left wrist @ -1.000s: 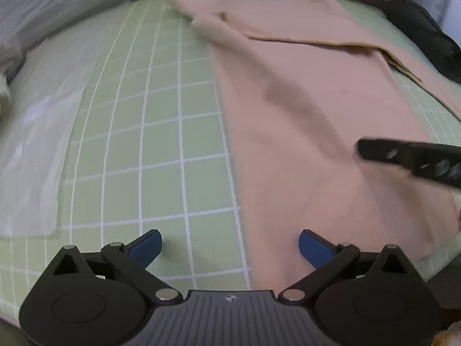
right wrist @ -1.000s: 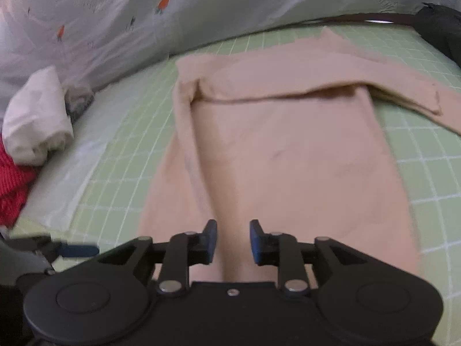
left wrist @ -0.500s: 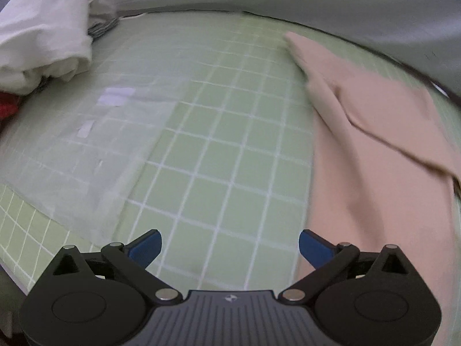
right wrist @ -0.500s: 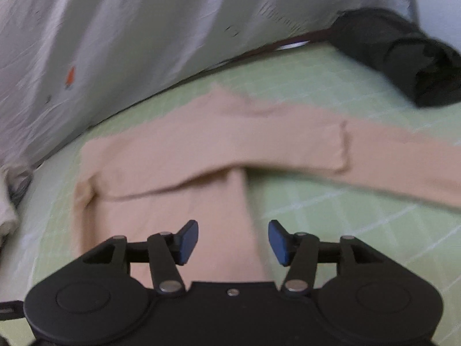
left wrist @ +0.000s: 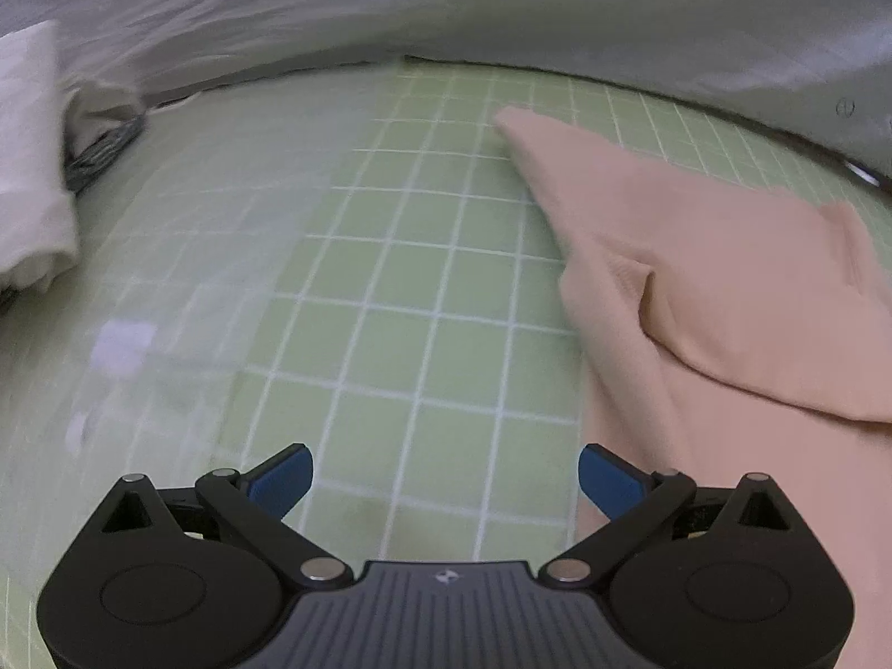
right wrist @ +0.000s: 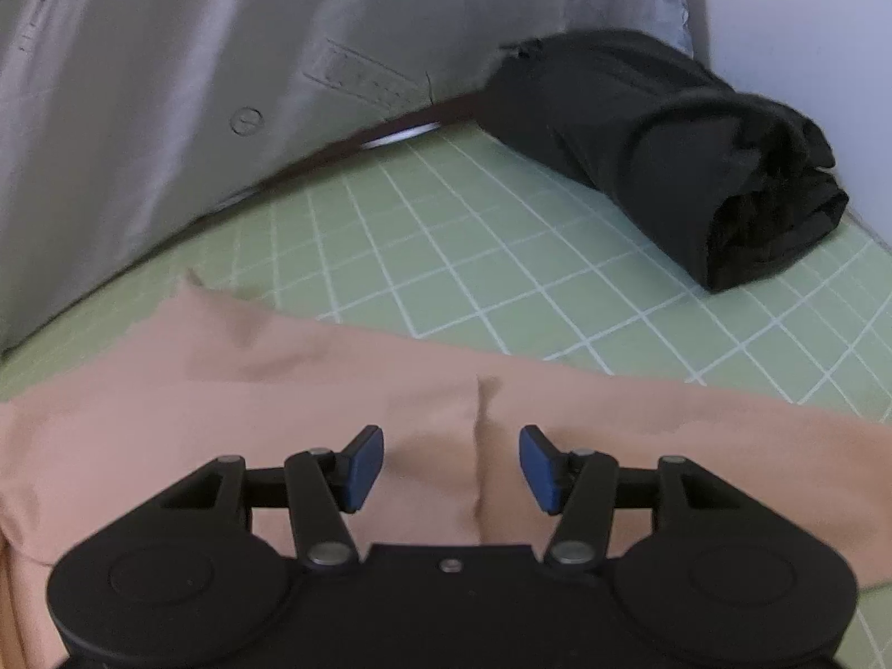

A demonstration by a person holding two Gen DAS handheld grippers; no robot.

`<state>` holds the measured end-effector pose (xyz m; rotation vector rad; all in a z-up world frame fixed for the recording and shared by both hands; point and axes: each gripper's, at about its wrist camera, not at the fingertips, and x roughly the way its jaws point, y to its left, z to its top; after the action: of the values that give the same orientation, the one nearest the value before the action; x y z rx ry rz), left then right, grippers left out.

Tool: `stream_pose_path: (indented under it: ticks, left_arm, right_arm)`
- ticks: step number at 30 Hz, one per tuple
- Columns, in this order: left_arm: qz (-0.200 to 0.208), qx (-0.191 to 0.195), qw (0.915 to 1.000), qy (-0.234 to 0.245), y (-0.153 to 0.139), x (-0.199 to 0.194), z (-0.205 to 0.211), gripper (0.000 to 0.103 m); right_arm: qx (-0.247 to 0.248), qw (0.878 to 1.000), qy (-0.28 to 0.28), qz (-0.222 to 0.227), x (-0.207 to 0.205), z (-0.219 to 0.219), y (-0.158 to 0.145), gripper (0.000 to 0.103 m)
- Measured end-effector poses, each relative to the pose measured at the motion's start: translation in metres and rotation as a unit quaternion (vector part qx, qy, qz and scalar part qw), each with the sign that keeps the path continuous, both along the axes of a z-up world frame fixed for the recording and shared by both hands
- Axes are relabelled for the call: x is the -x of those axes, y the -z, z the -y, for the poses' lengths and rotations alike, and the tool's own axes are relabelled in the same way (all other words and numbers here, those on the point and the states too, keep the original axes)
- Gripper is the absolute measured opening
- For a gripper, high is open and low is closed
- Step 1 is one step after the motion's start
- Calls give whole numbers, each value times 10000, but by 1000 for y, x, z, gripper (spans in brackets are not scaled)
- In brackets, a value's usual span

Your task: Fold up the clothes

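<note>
A peach long-sleeved top point(left wrist: 713, 279) lies flat on the green grid mat point(left wrist: 390, 290), with one sleeve folded across its body. My left gripper point(left wrist: 443, 482) hovers open over bare mat just left of the top's edge, holding nothing. In the right wrist view the top point(right wrist: 279, 390) fills the near ground, and a sleeve cuff edge point(right wrist: 482, 435) runs between the fingers. My right gripper point(right wrist: 451, 471) is open just above that cuff, gripping nothing.
A rolled black garment point(right wrist: 686, 161) lies at the mat's far right corner. White bundled cloth point(left wrist: 28, 167) sits at the far left, with a clear plastic sheet point(left wrist: 139, 334) on the mat beside it. A grey-white sheet point(right wrist: 195, 56) hangs behind the mat.
My right gripper opened wide and swung right along the top towards the sleeve cuff and black roll. My left gripper stayed open and shifted towards the top's upper left corner.
</note>
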<state>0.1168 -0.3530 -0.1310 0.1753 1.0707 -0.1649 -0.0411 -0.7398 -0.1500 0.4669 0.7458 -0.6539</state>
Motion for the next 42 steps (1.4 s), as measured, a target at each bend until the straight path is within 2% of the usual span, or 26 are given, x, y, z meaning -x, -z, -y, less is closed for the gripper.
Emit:
stream_pose_path:
  ticks: [3,4,9,12,20,28,33,38,42]
  left_arm:
    - [44,-96,9999,119,3,-9,9,101]
    - [77,-119,9998,160,3,-10,11,101]
    - [117,-218,9991,334,6,-15,23,101]
    - [129,-298,9987,395,8,-18,30,101]
    - [178,-510,9969,567,12,-18,45,101]
    - [200,-449,9974,520,13,-18,44,103]
    - [173,-365,9980,479,14,-19,42,103]
    - [12,-69,9989,457,6,-30,38,103]
    - [101,655,9971,377,-13,-46,31,102]
  right_arm:
    - [48,9999,-133,-52,-5,2,3,51]
    - [103,9997,-224,-96,-8,0,3,47]
    - [340,9965,-707,-276,-18,-7,0,6]
    - [577,9952,-753,-260,-21,-7,-5,4]
    - [1181,9918,-422,240,-9,-3,-43,3]
    - [1807,9809,-72,710,3,0,-83,3]
    - [2119,9752,309,556,14,20,-87,3]
    - [1716,9835,467,340,21,42,-70,3]
    - [1519,9872,437,228,20,40,-56,3]
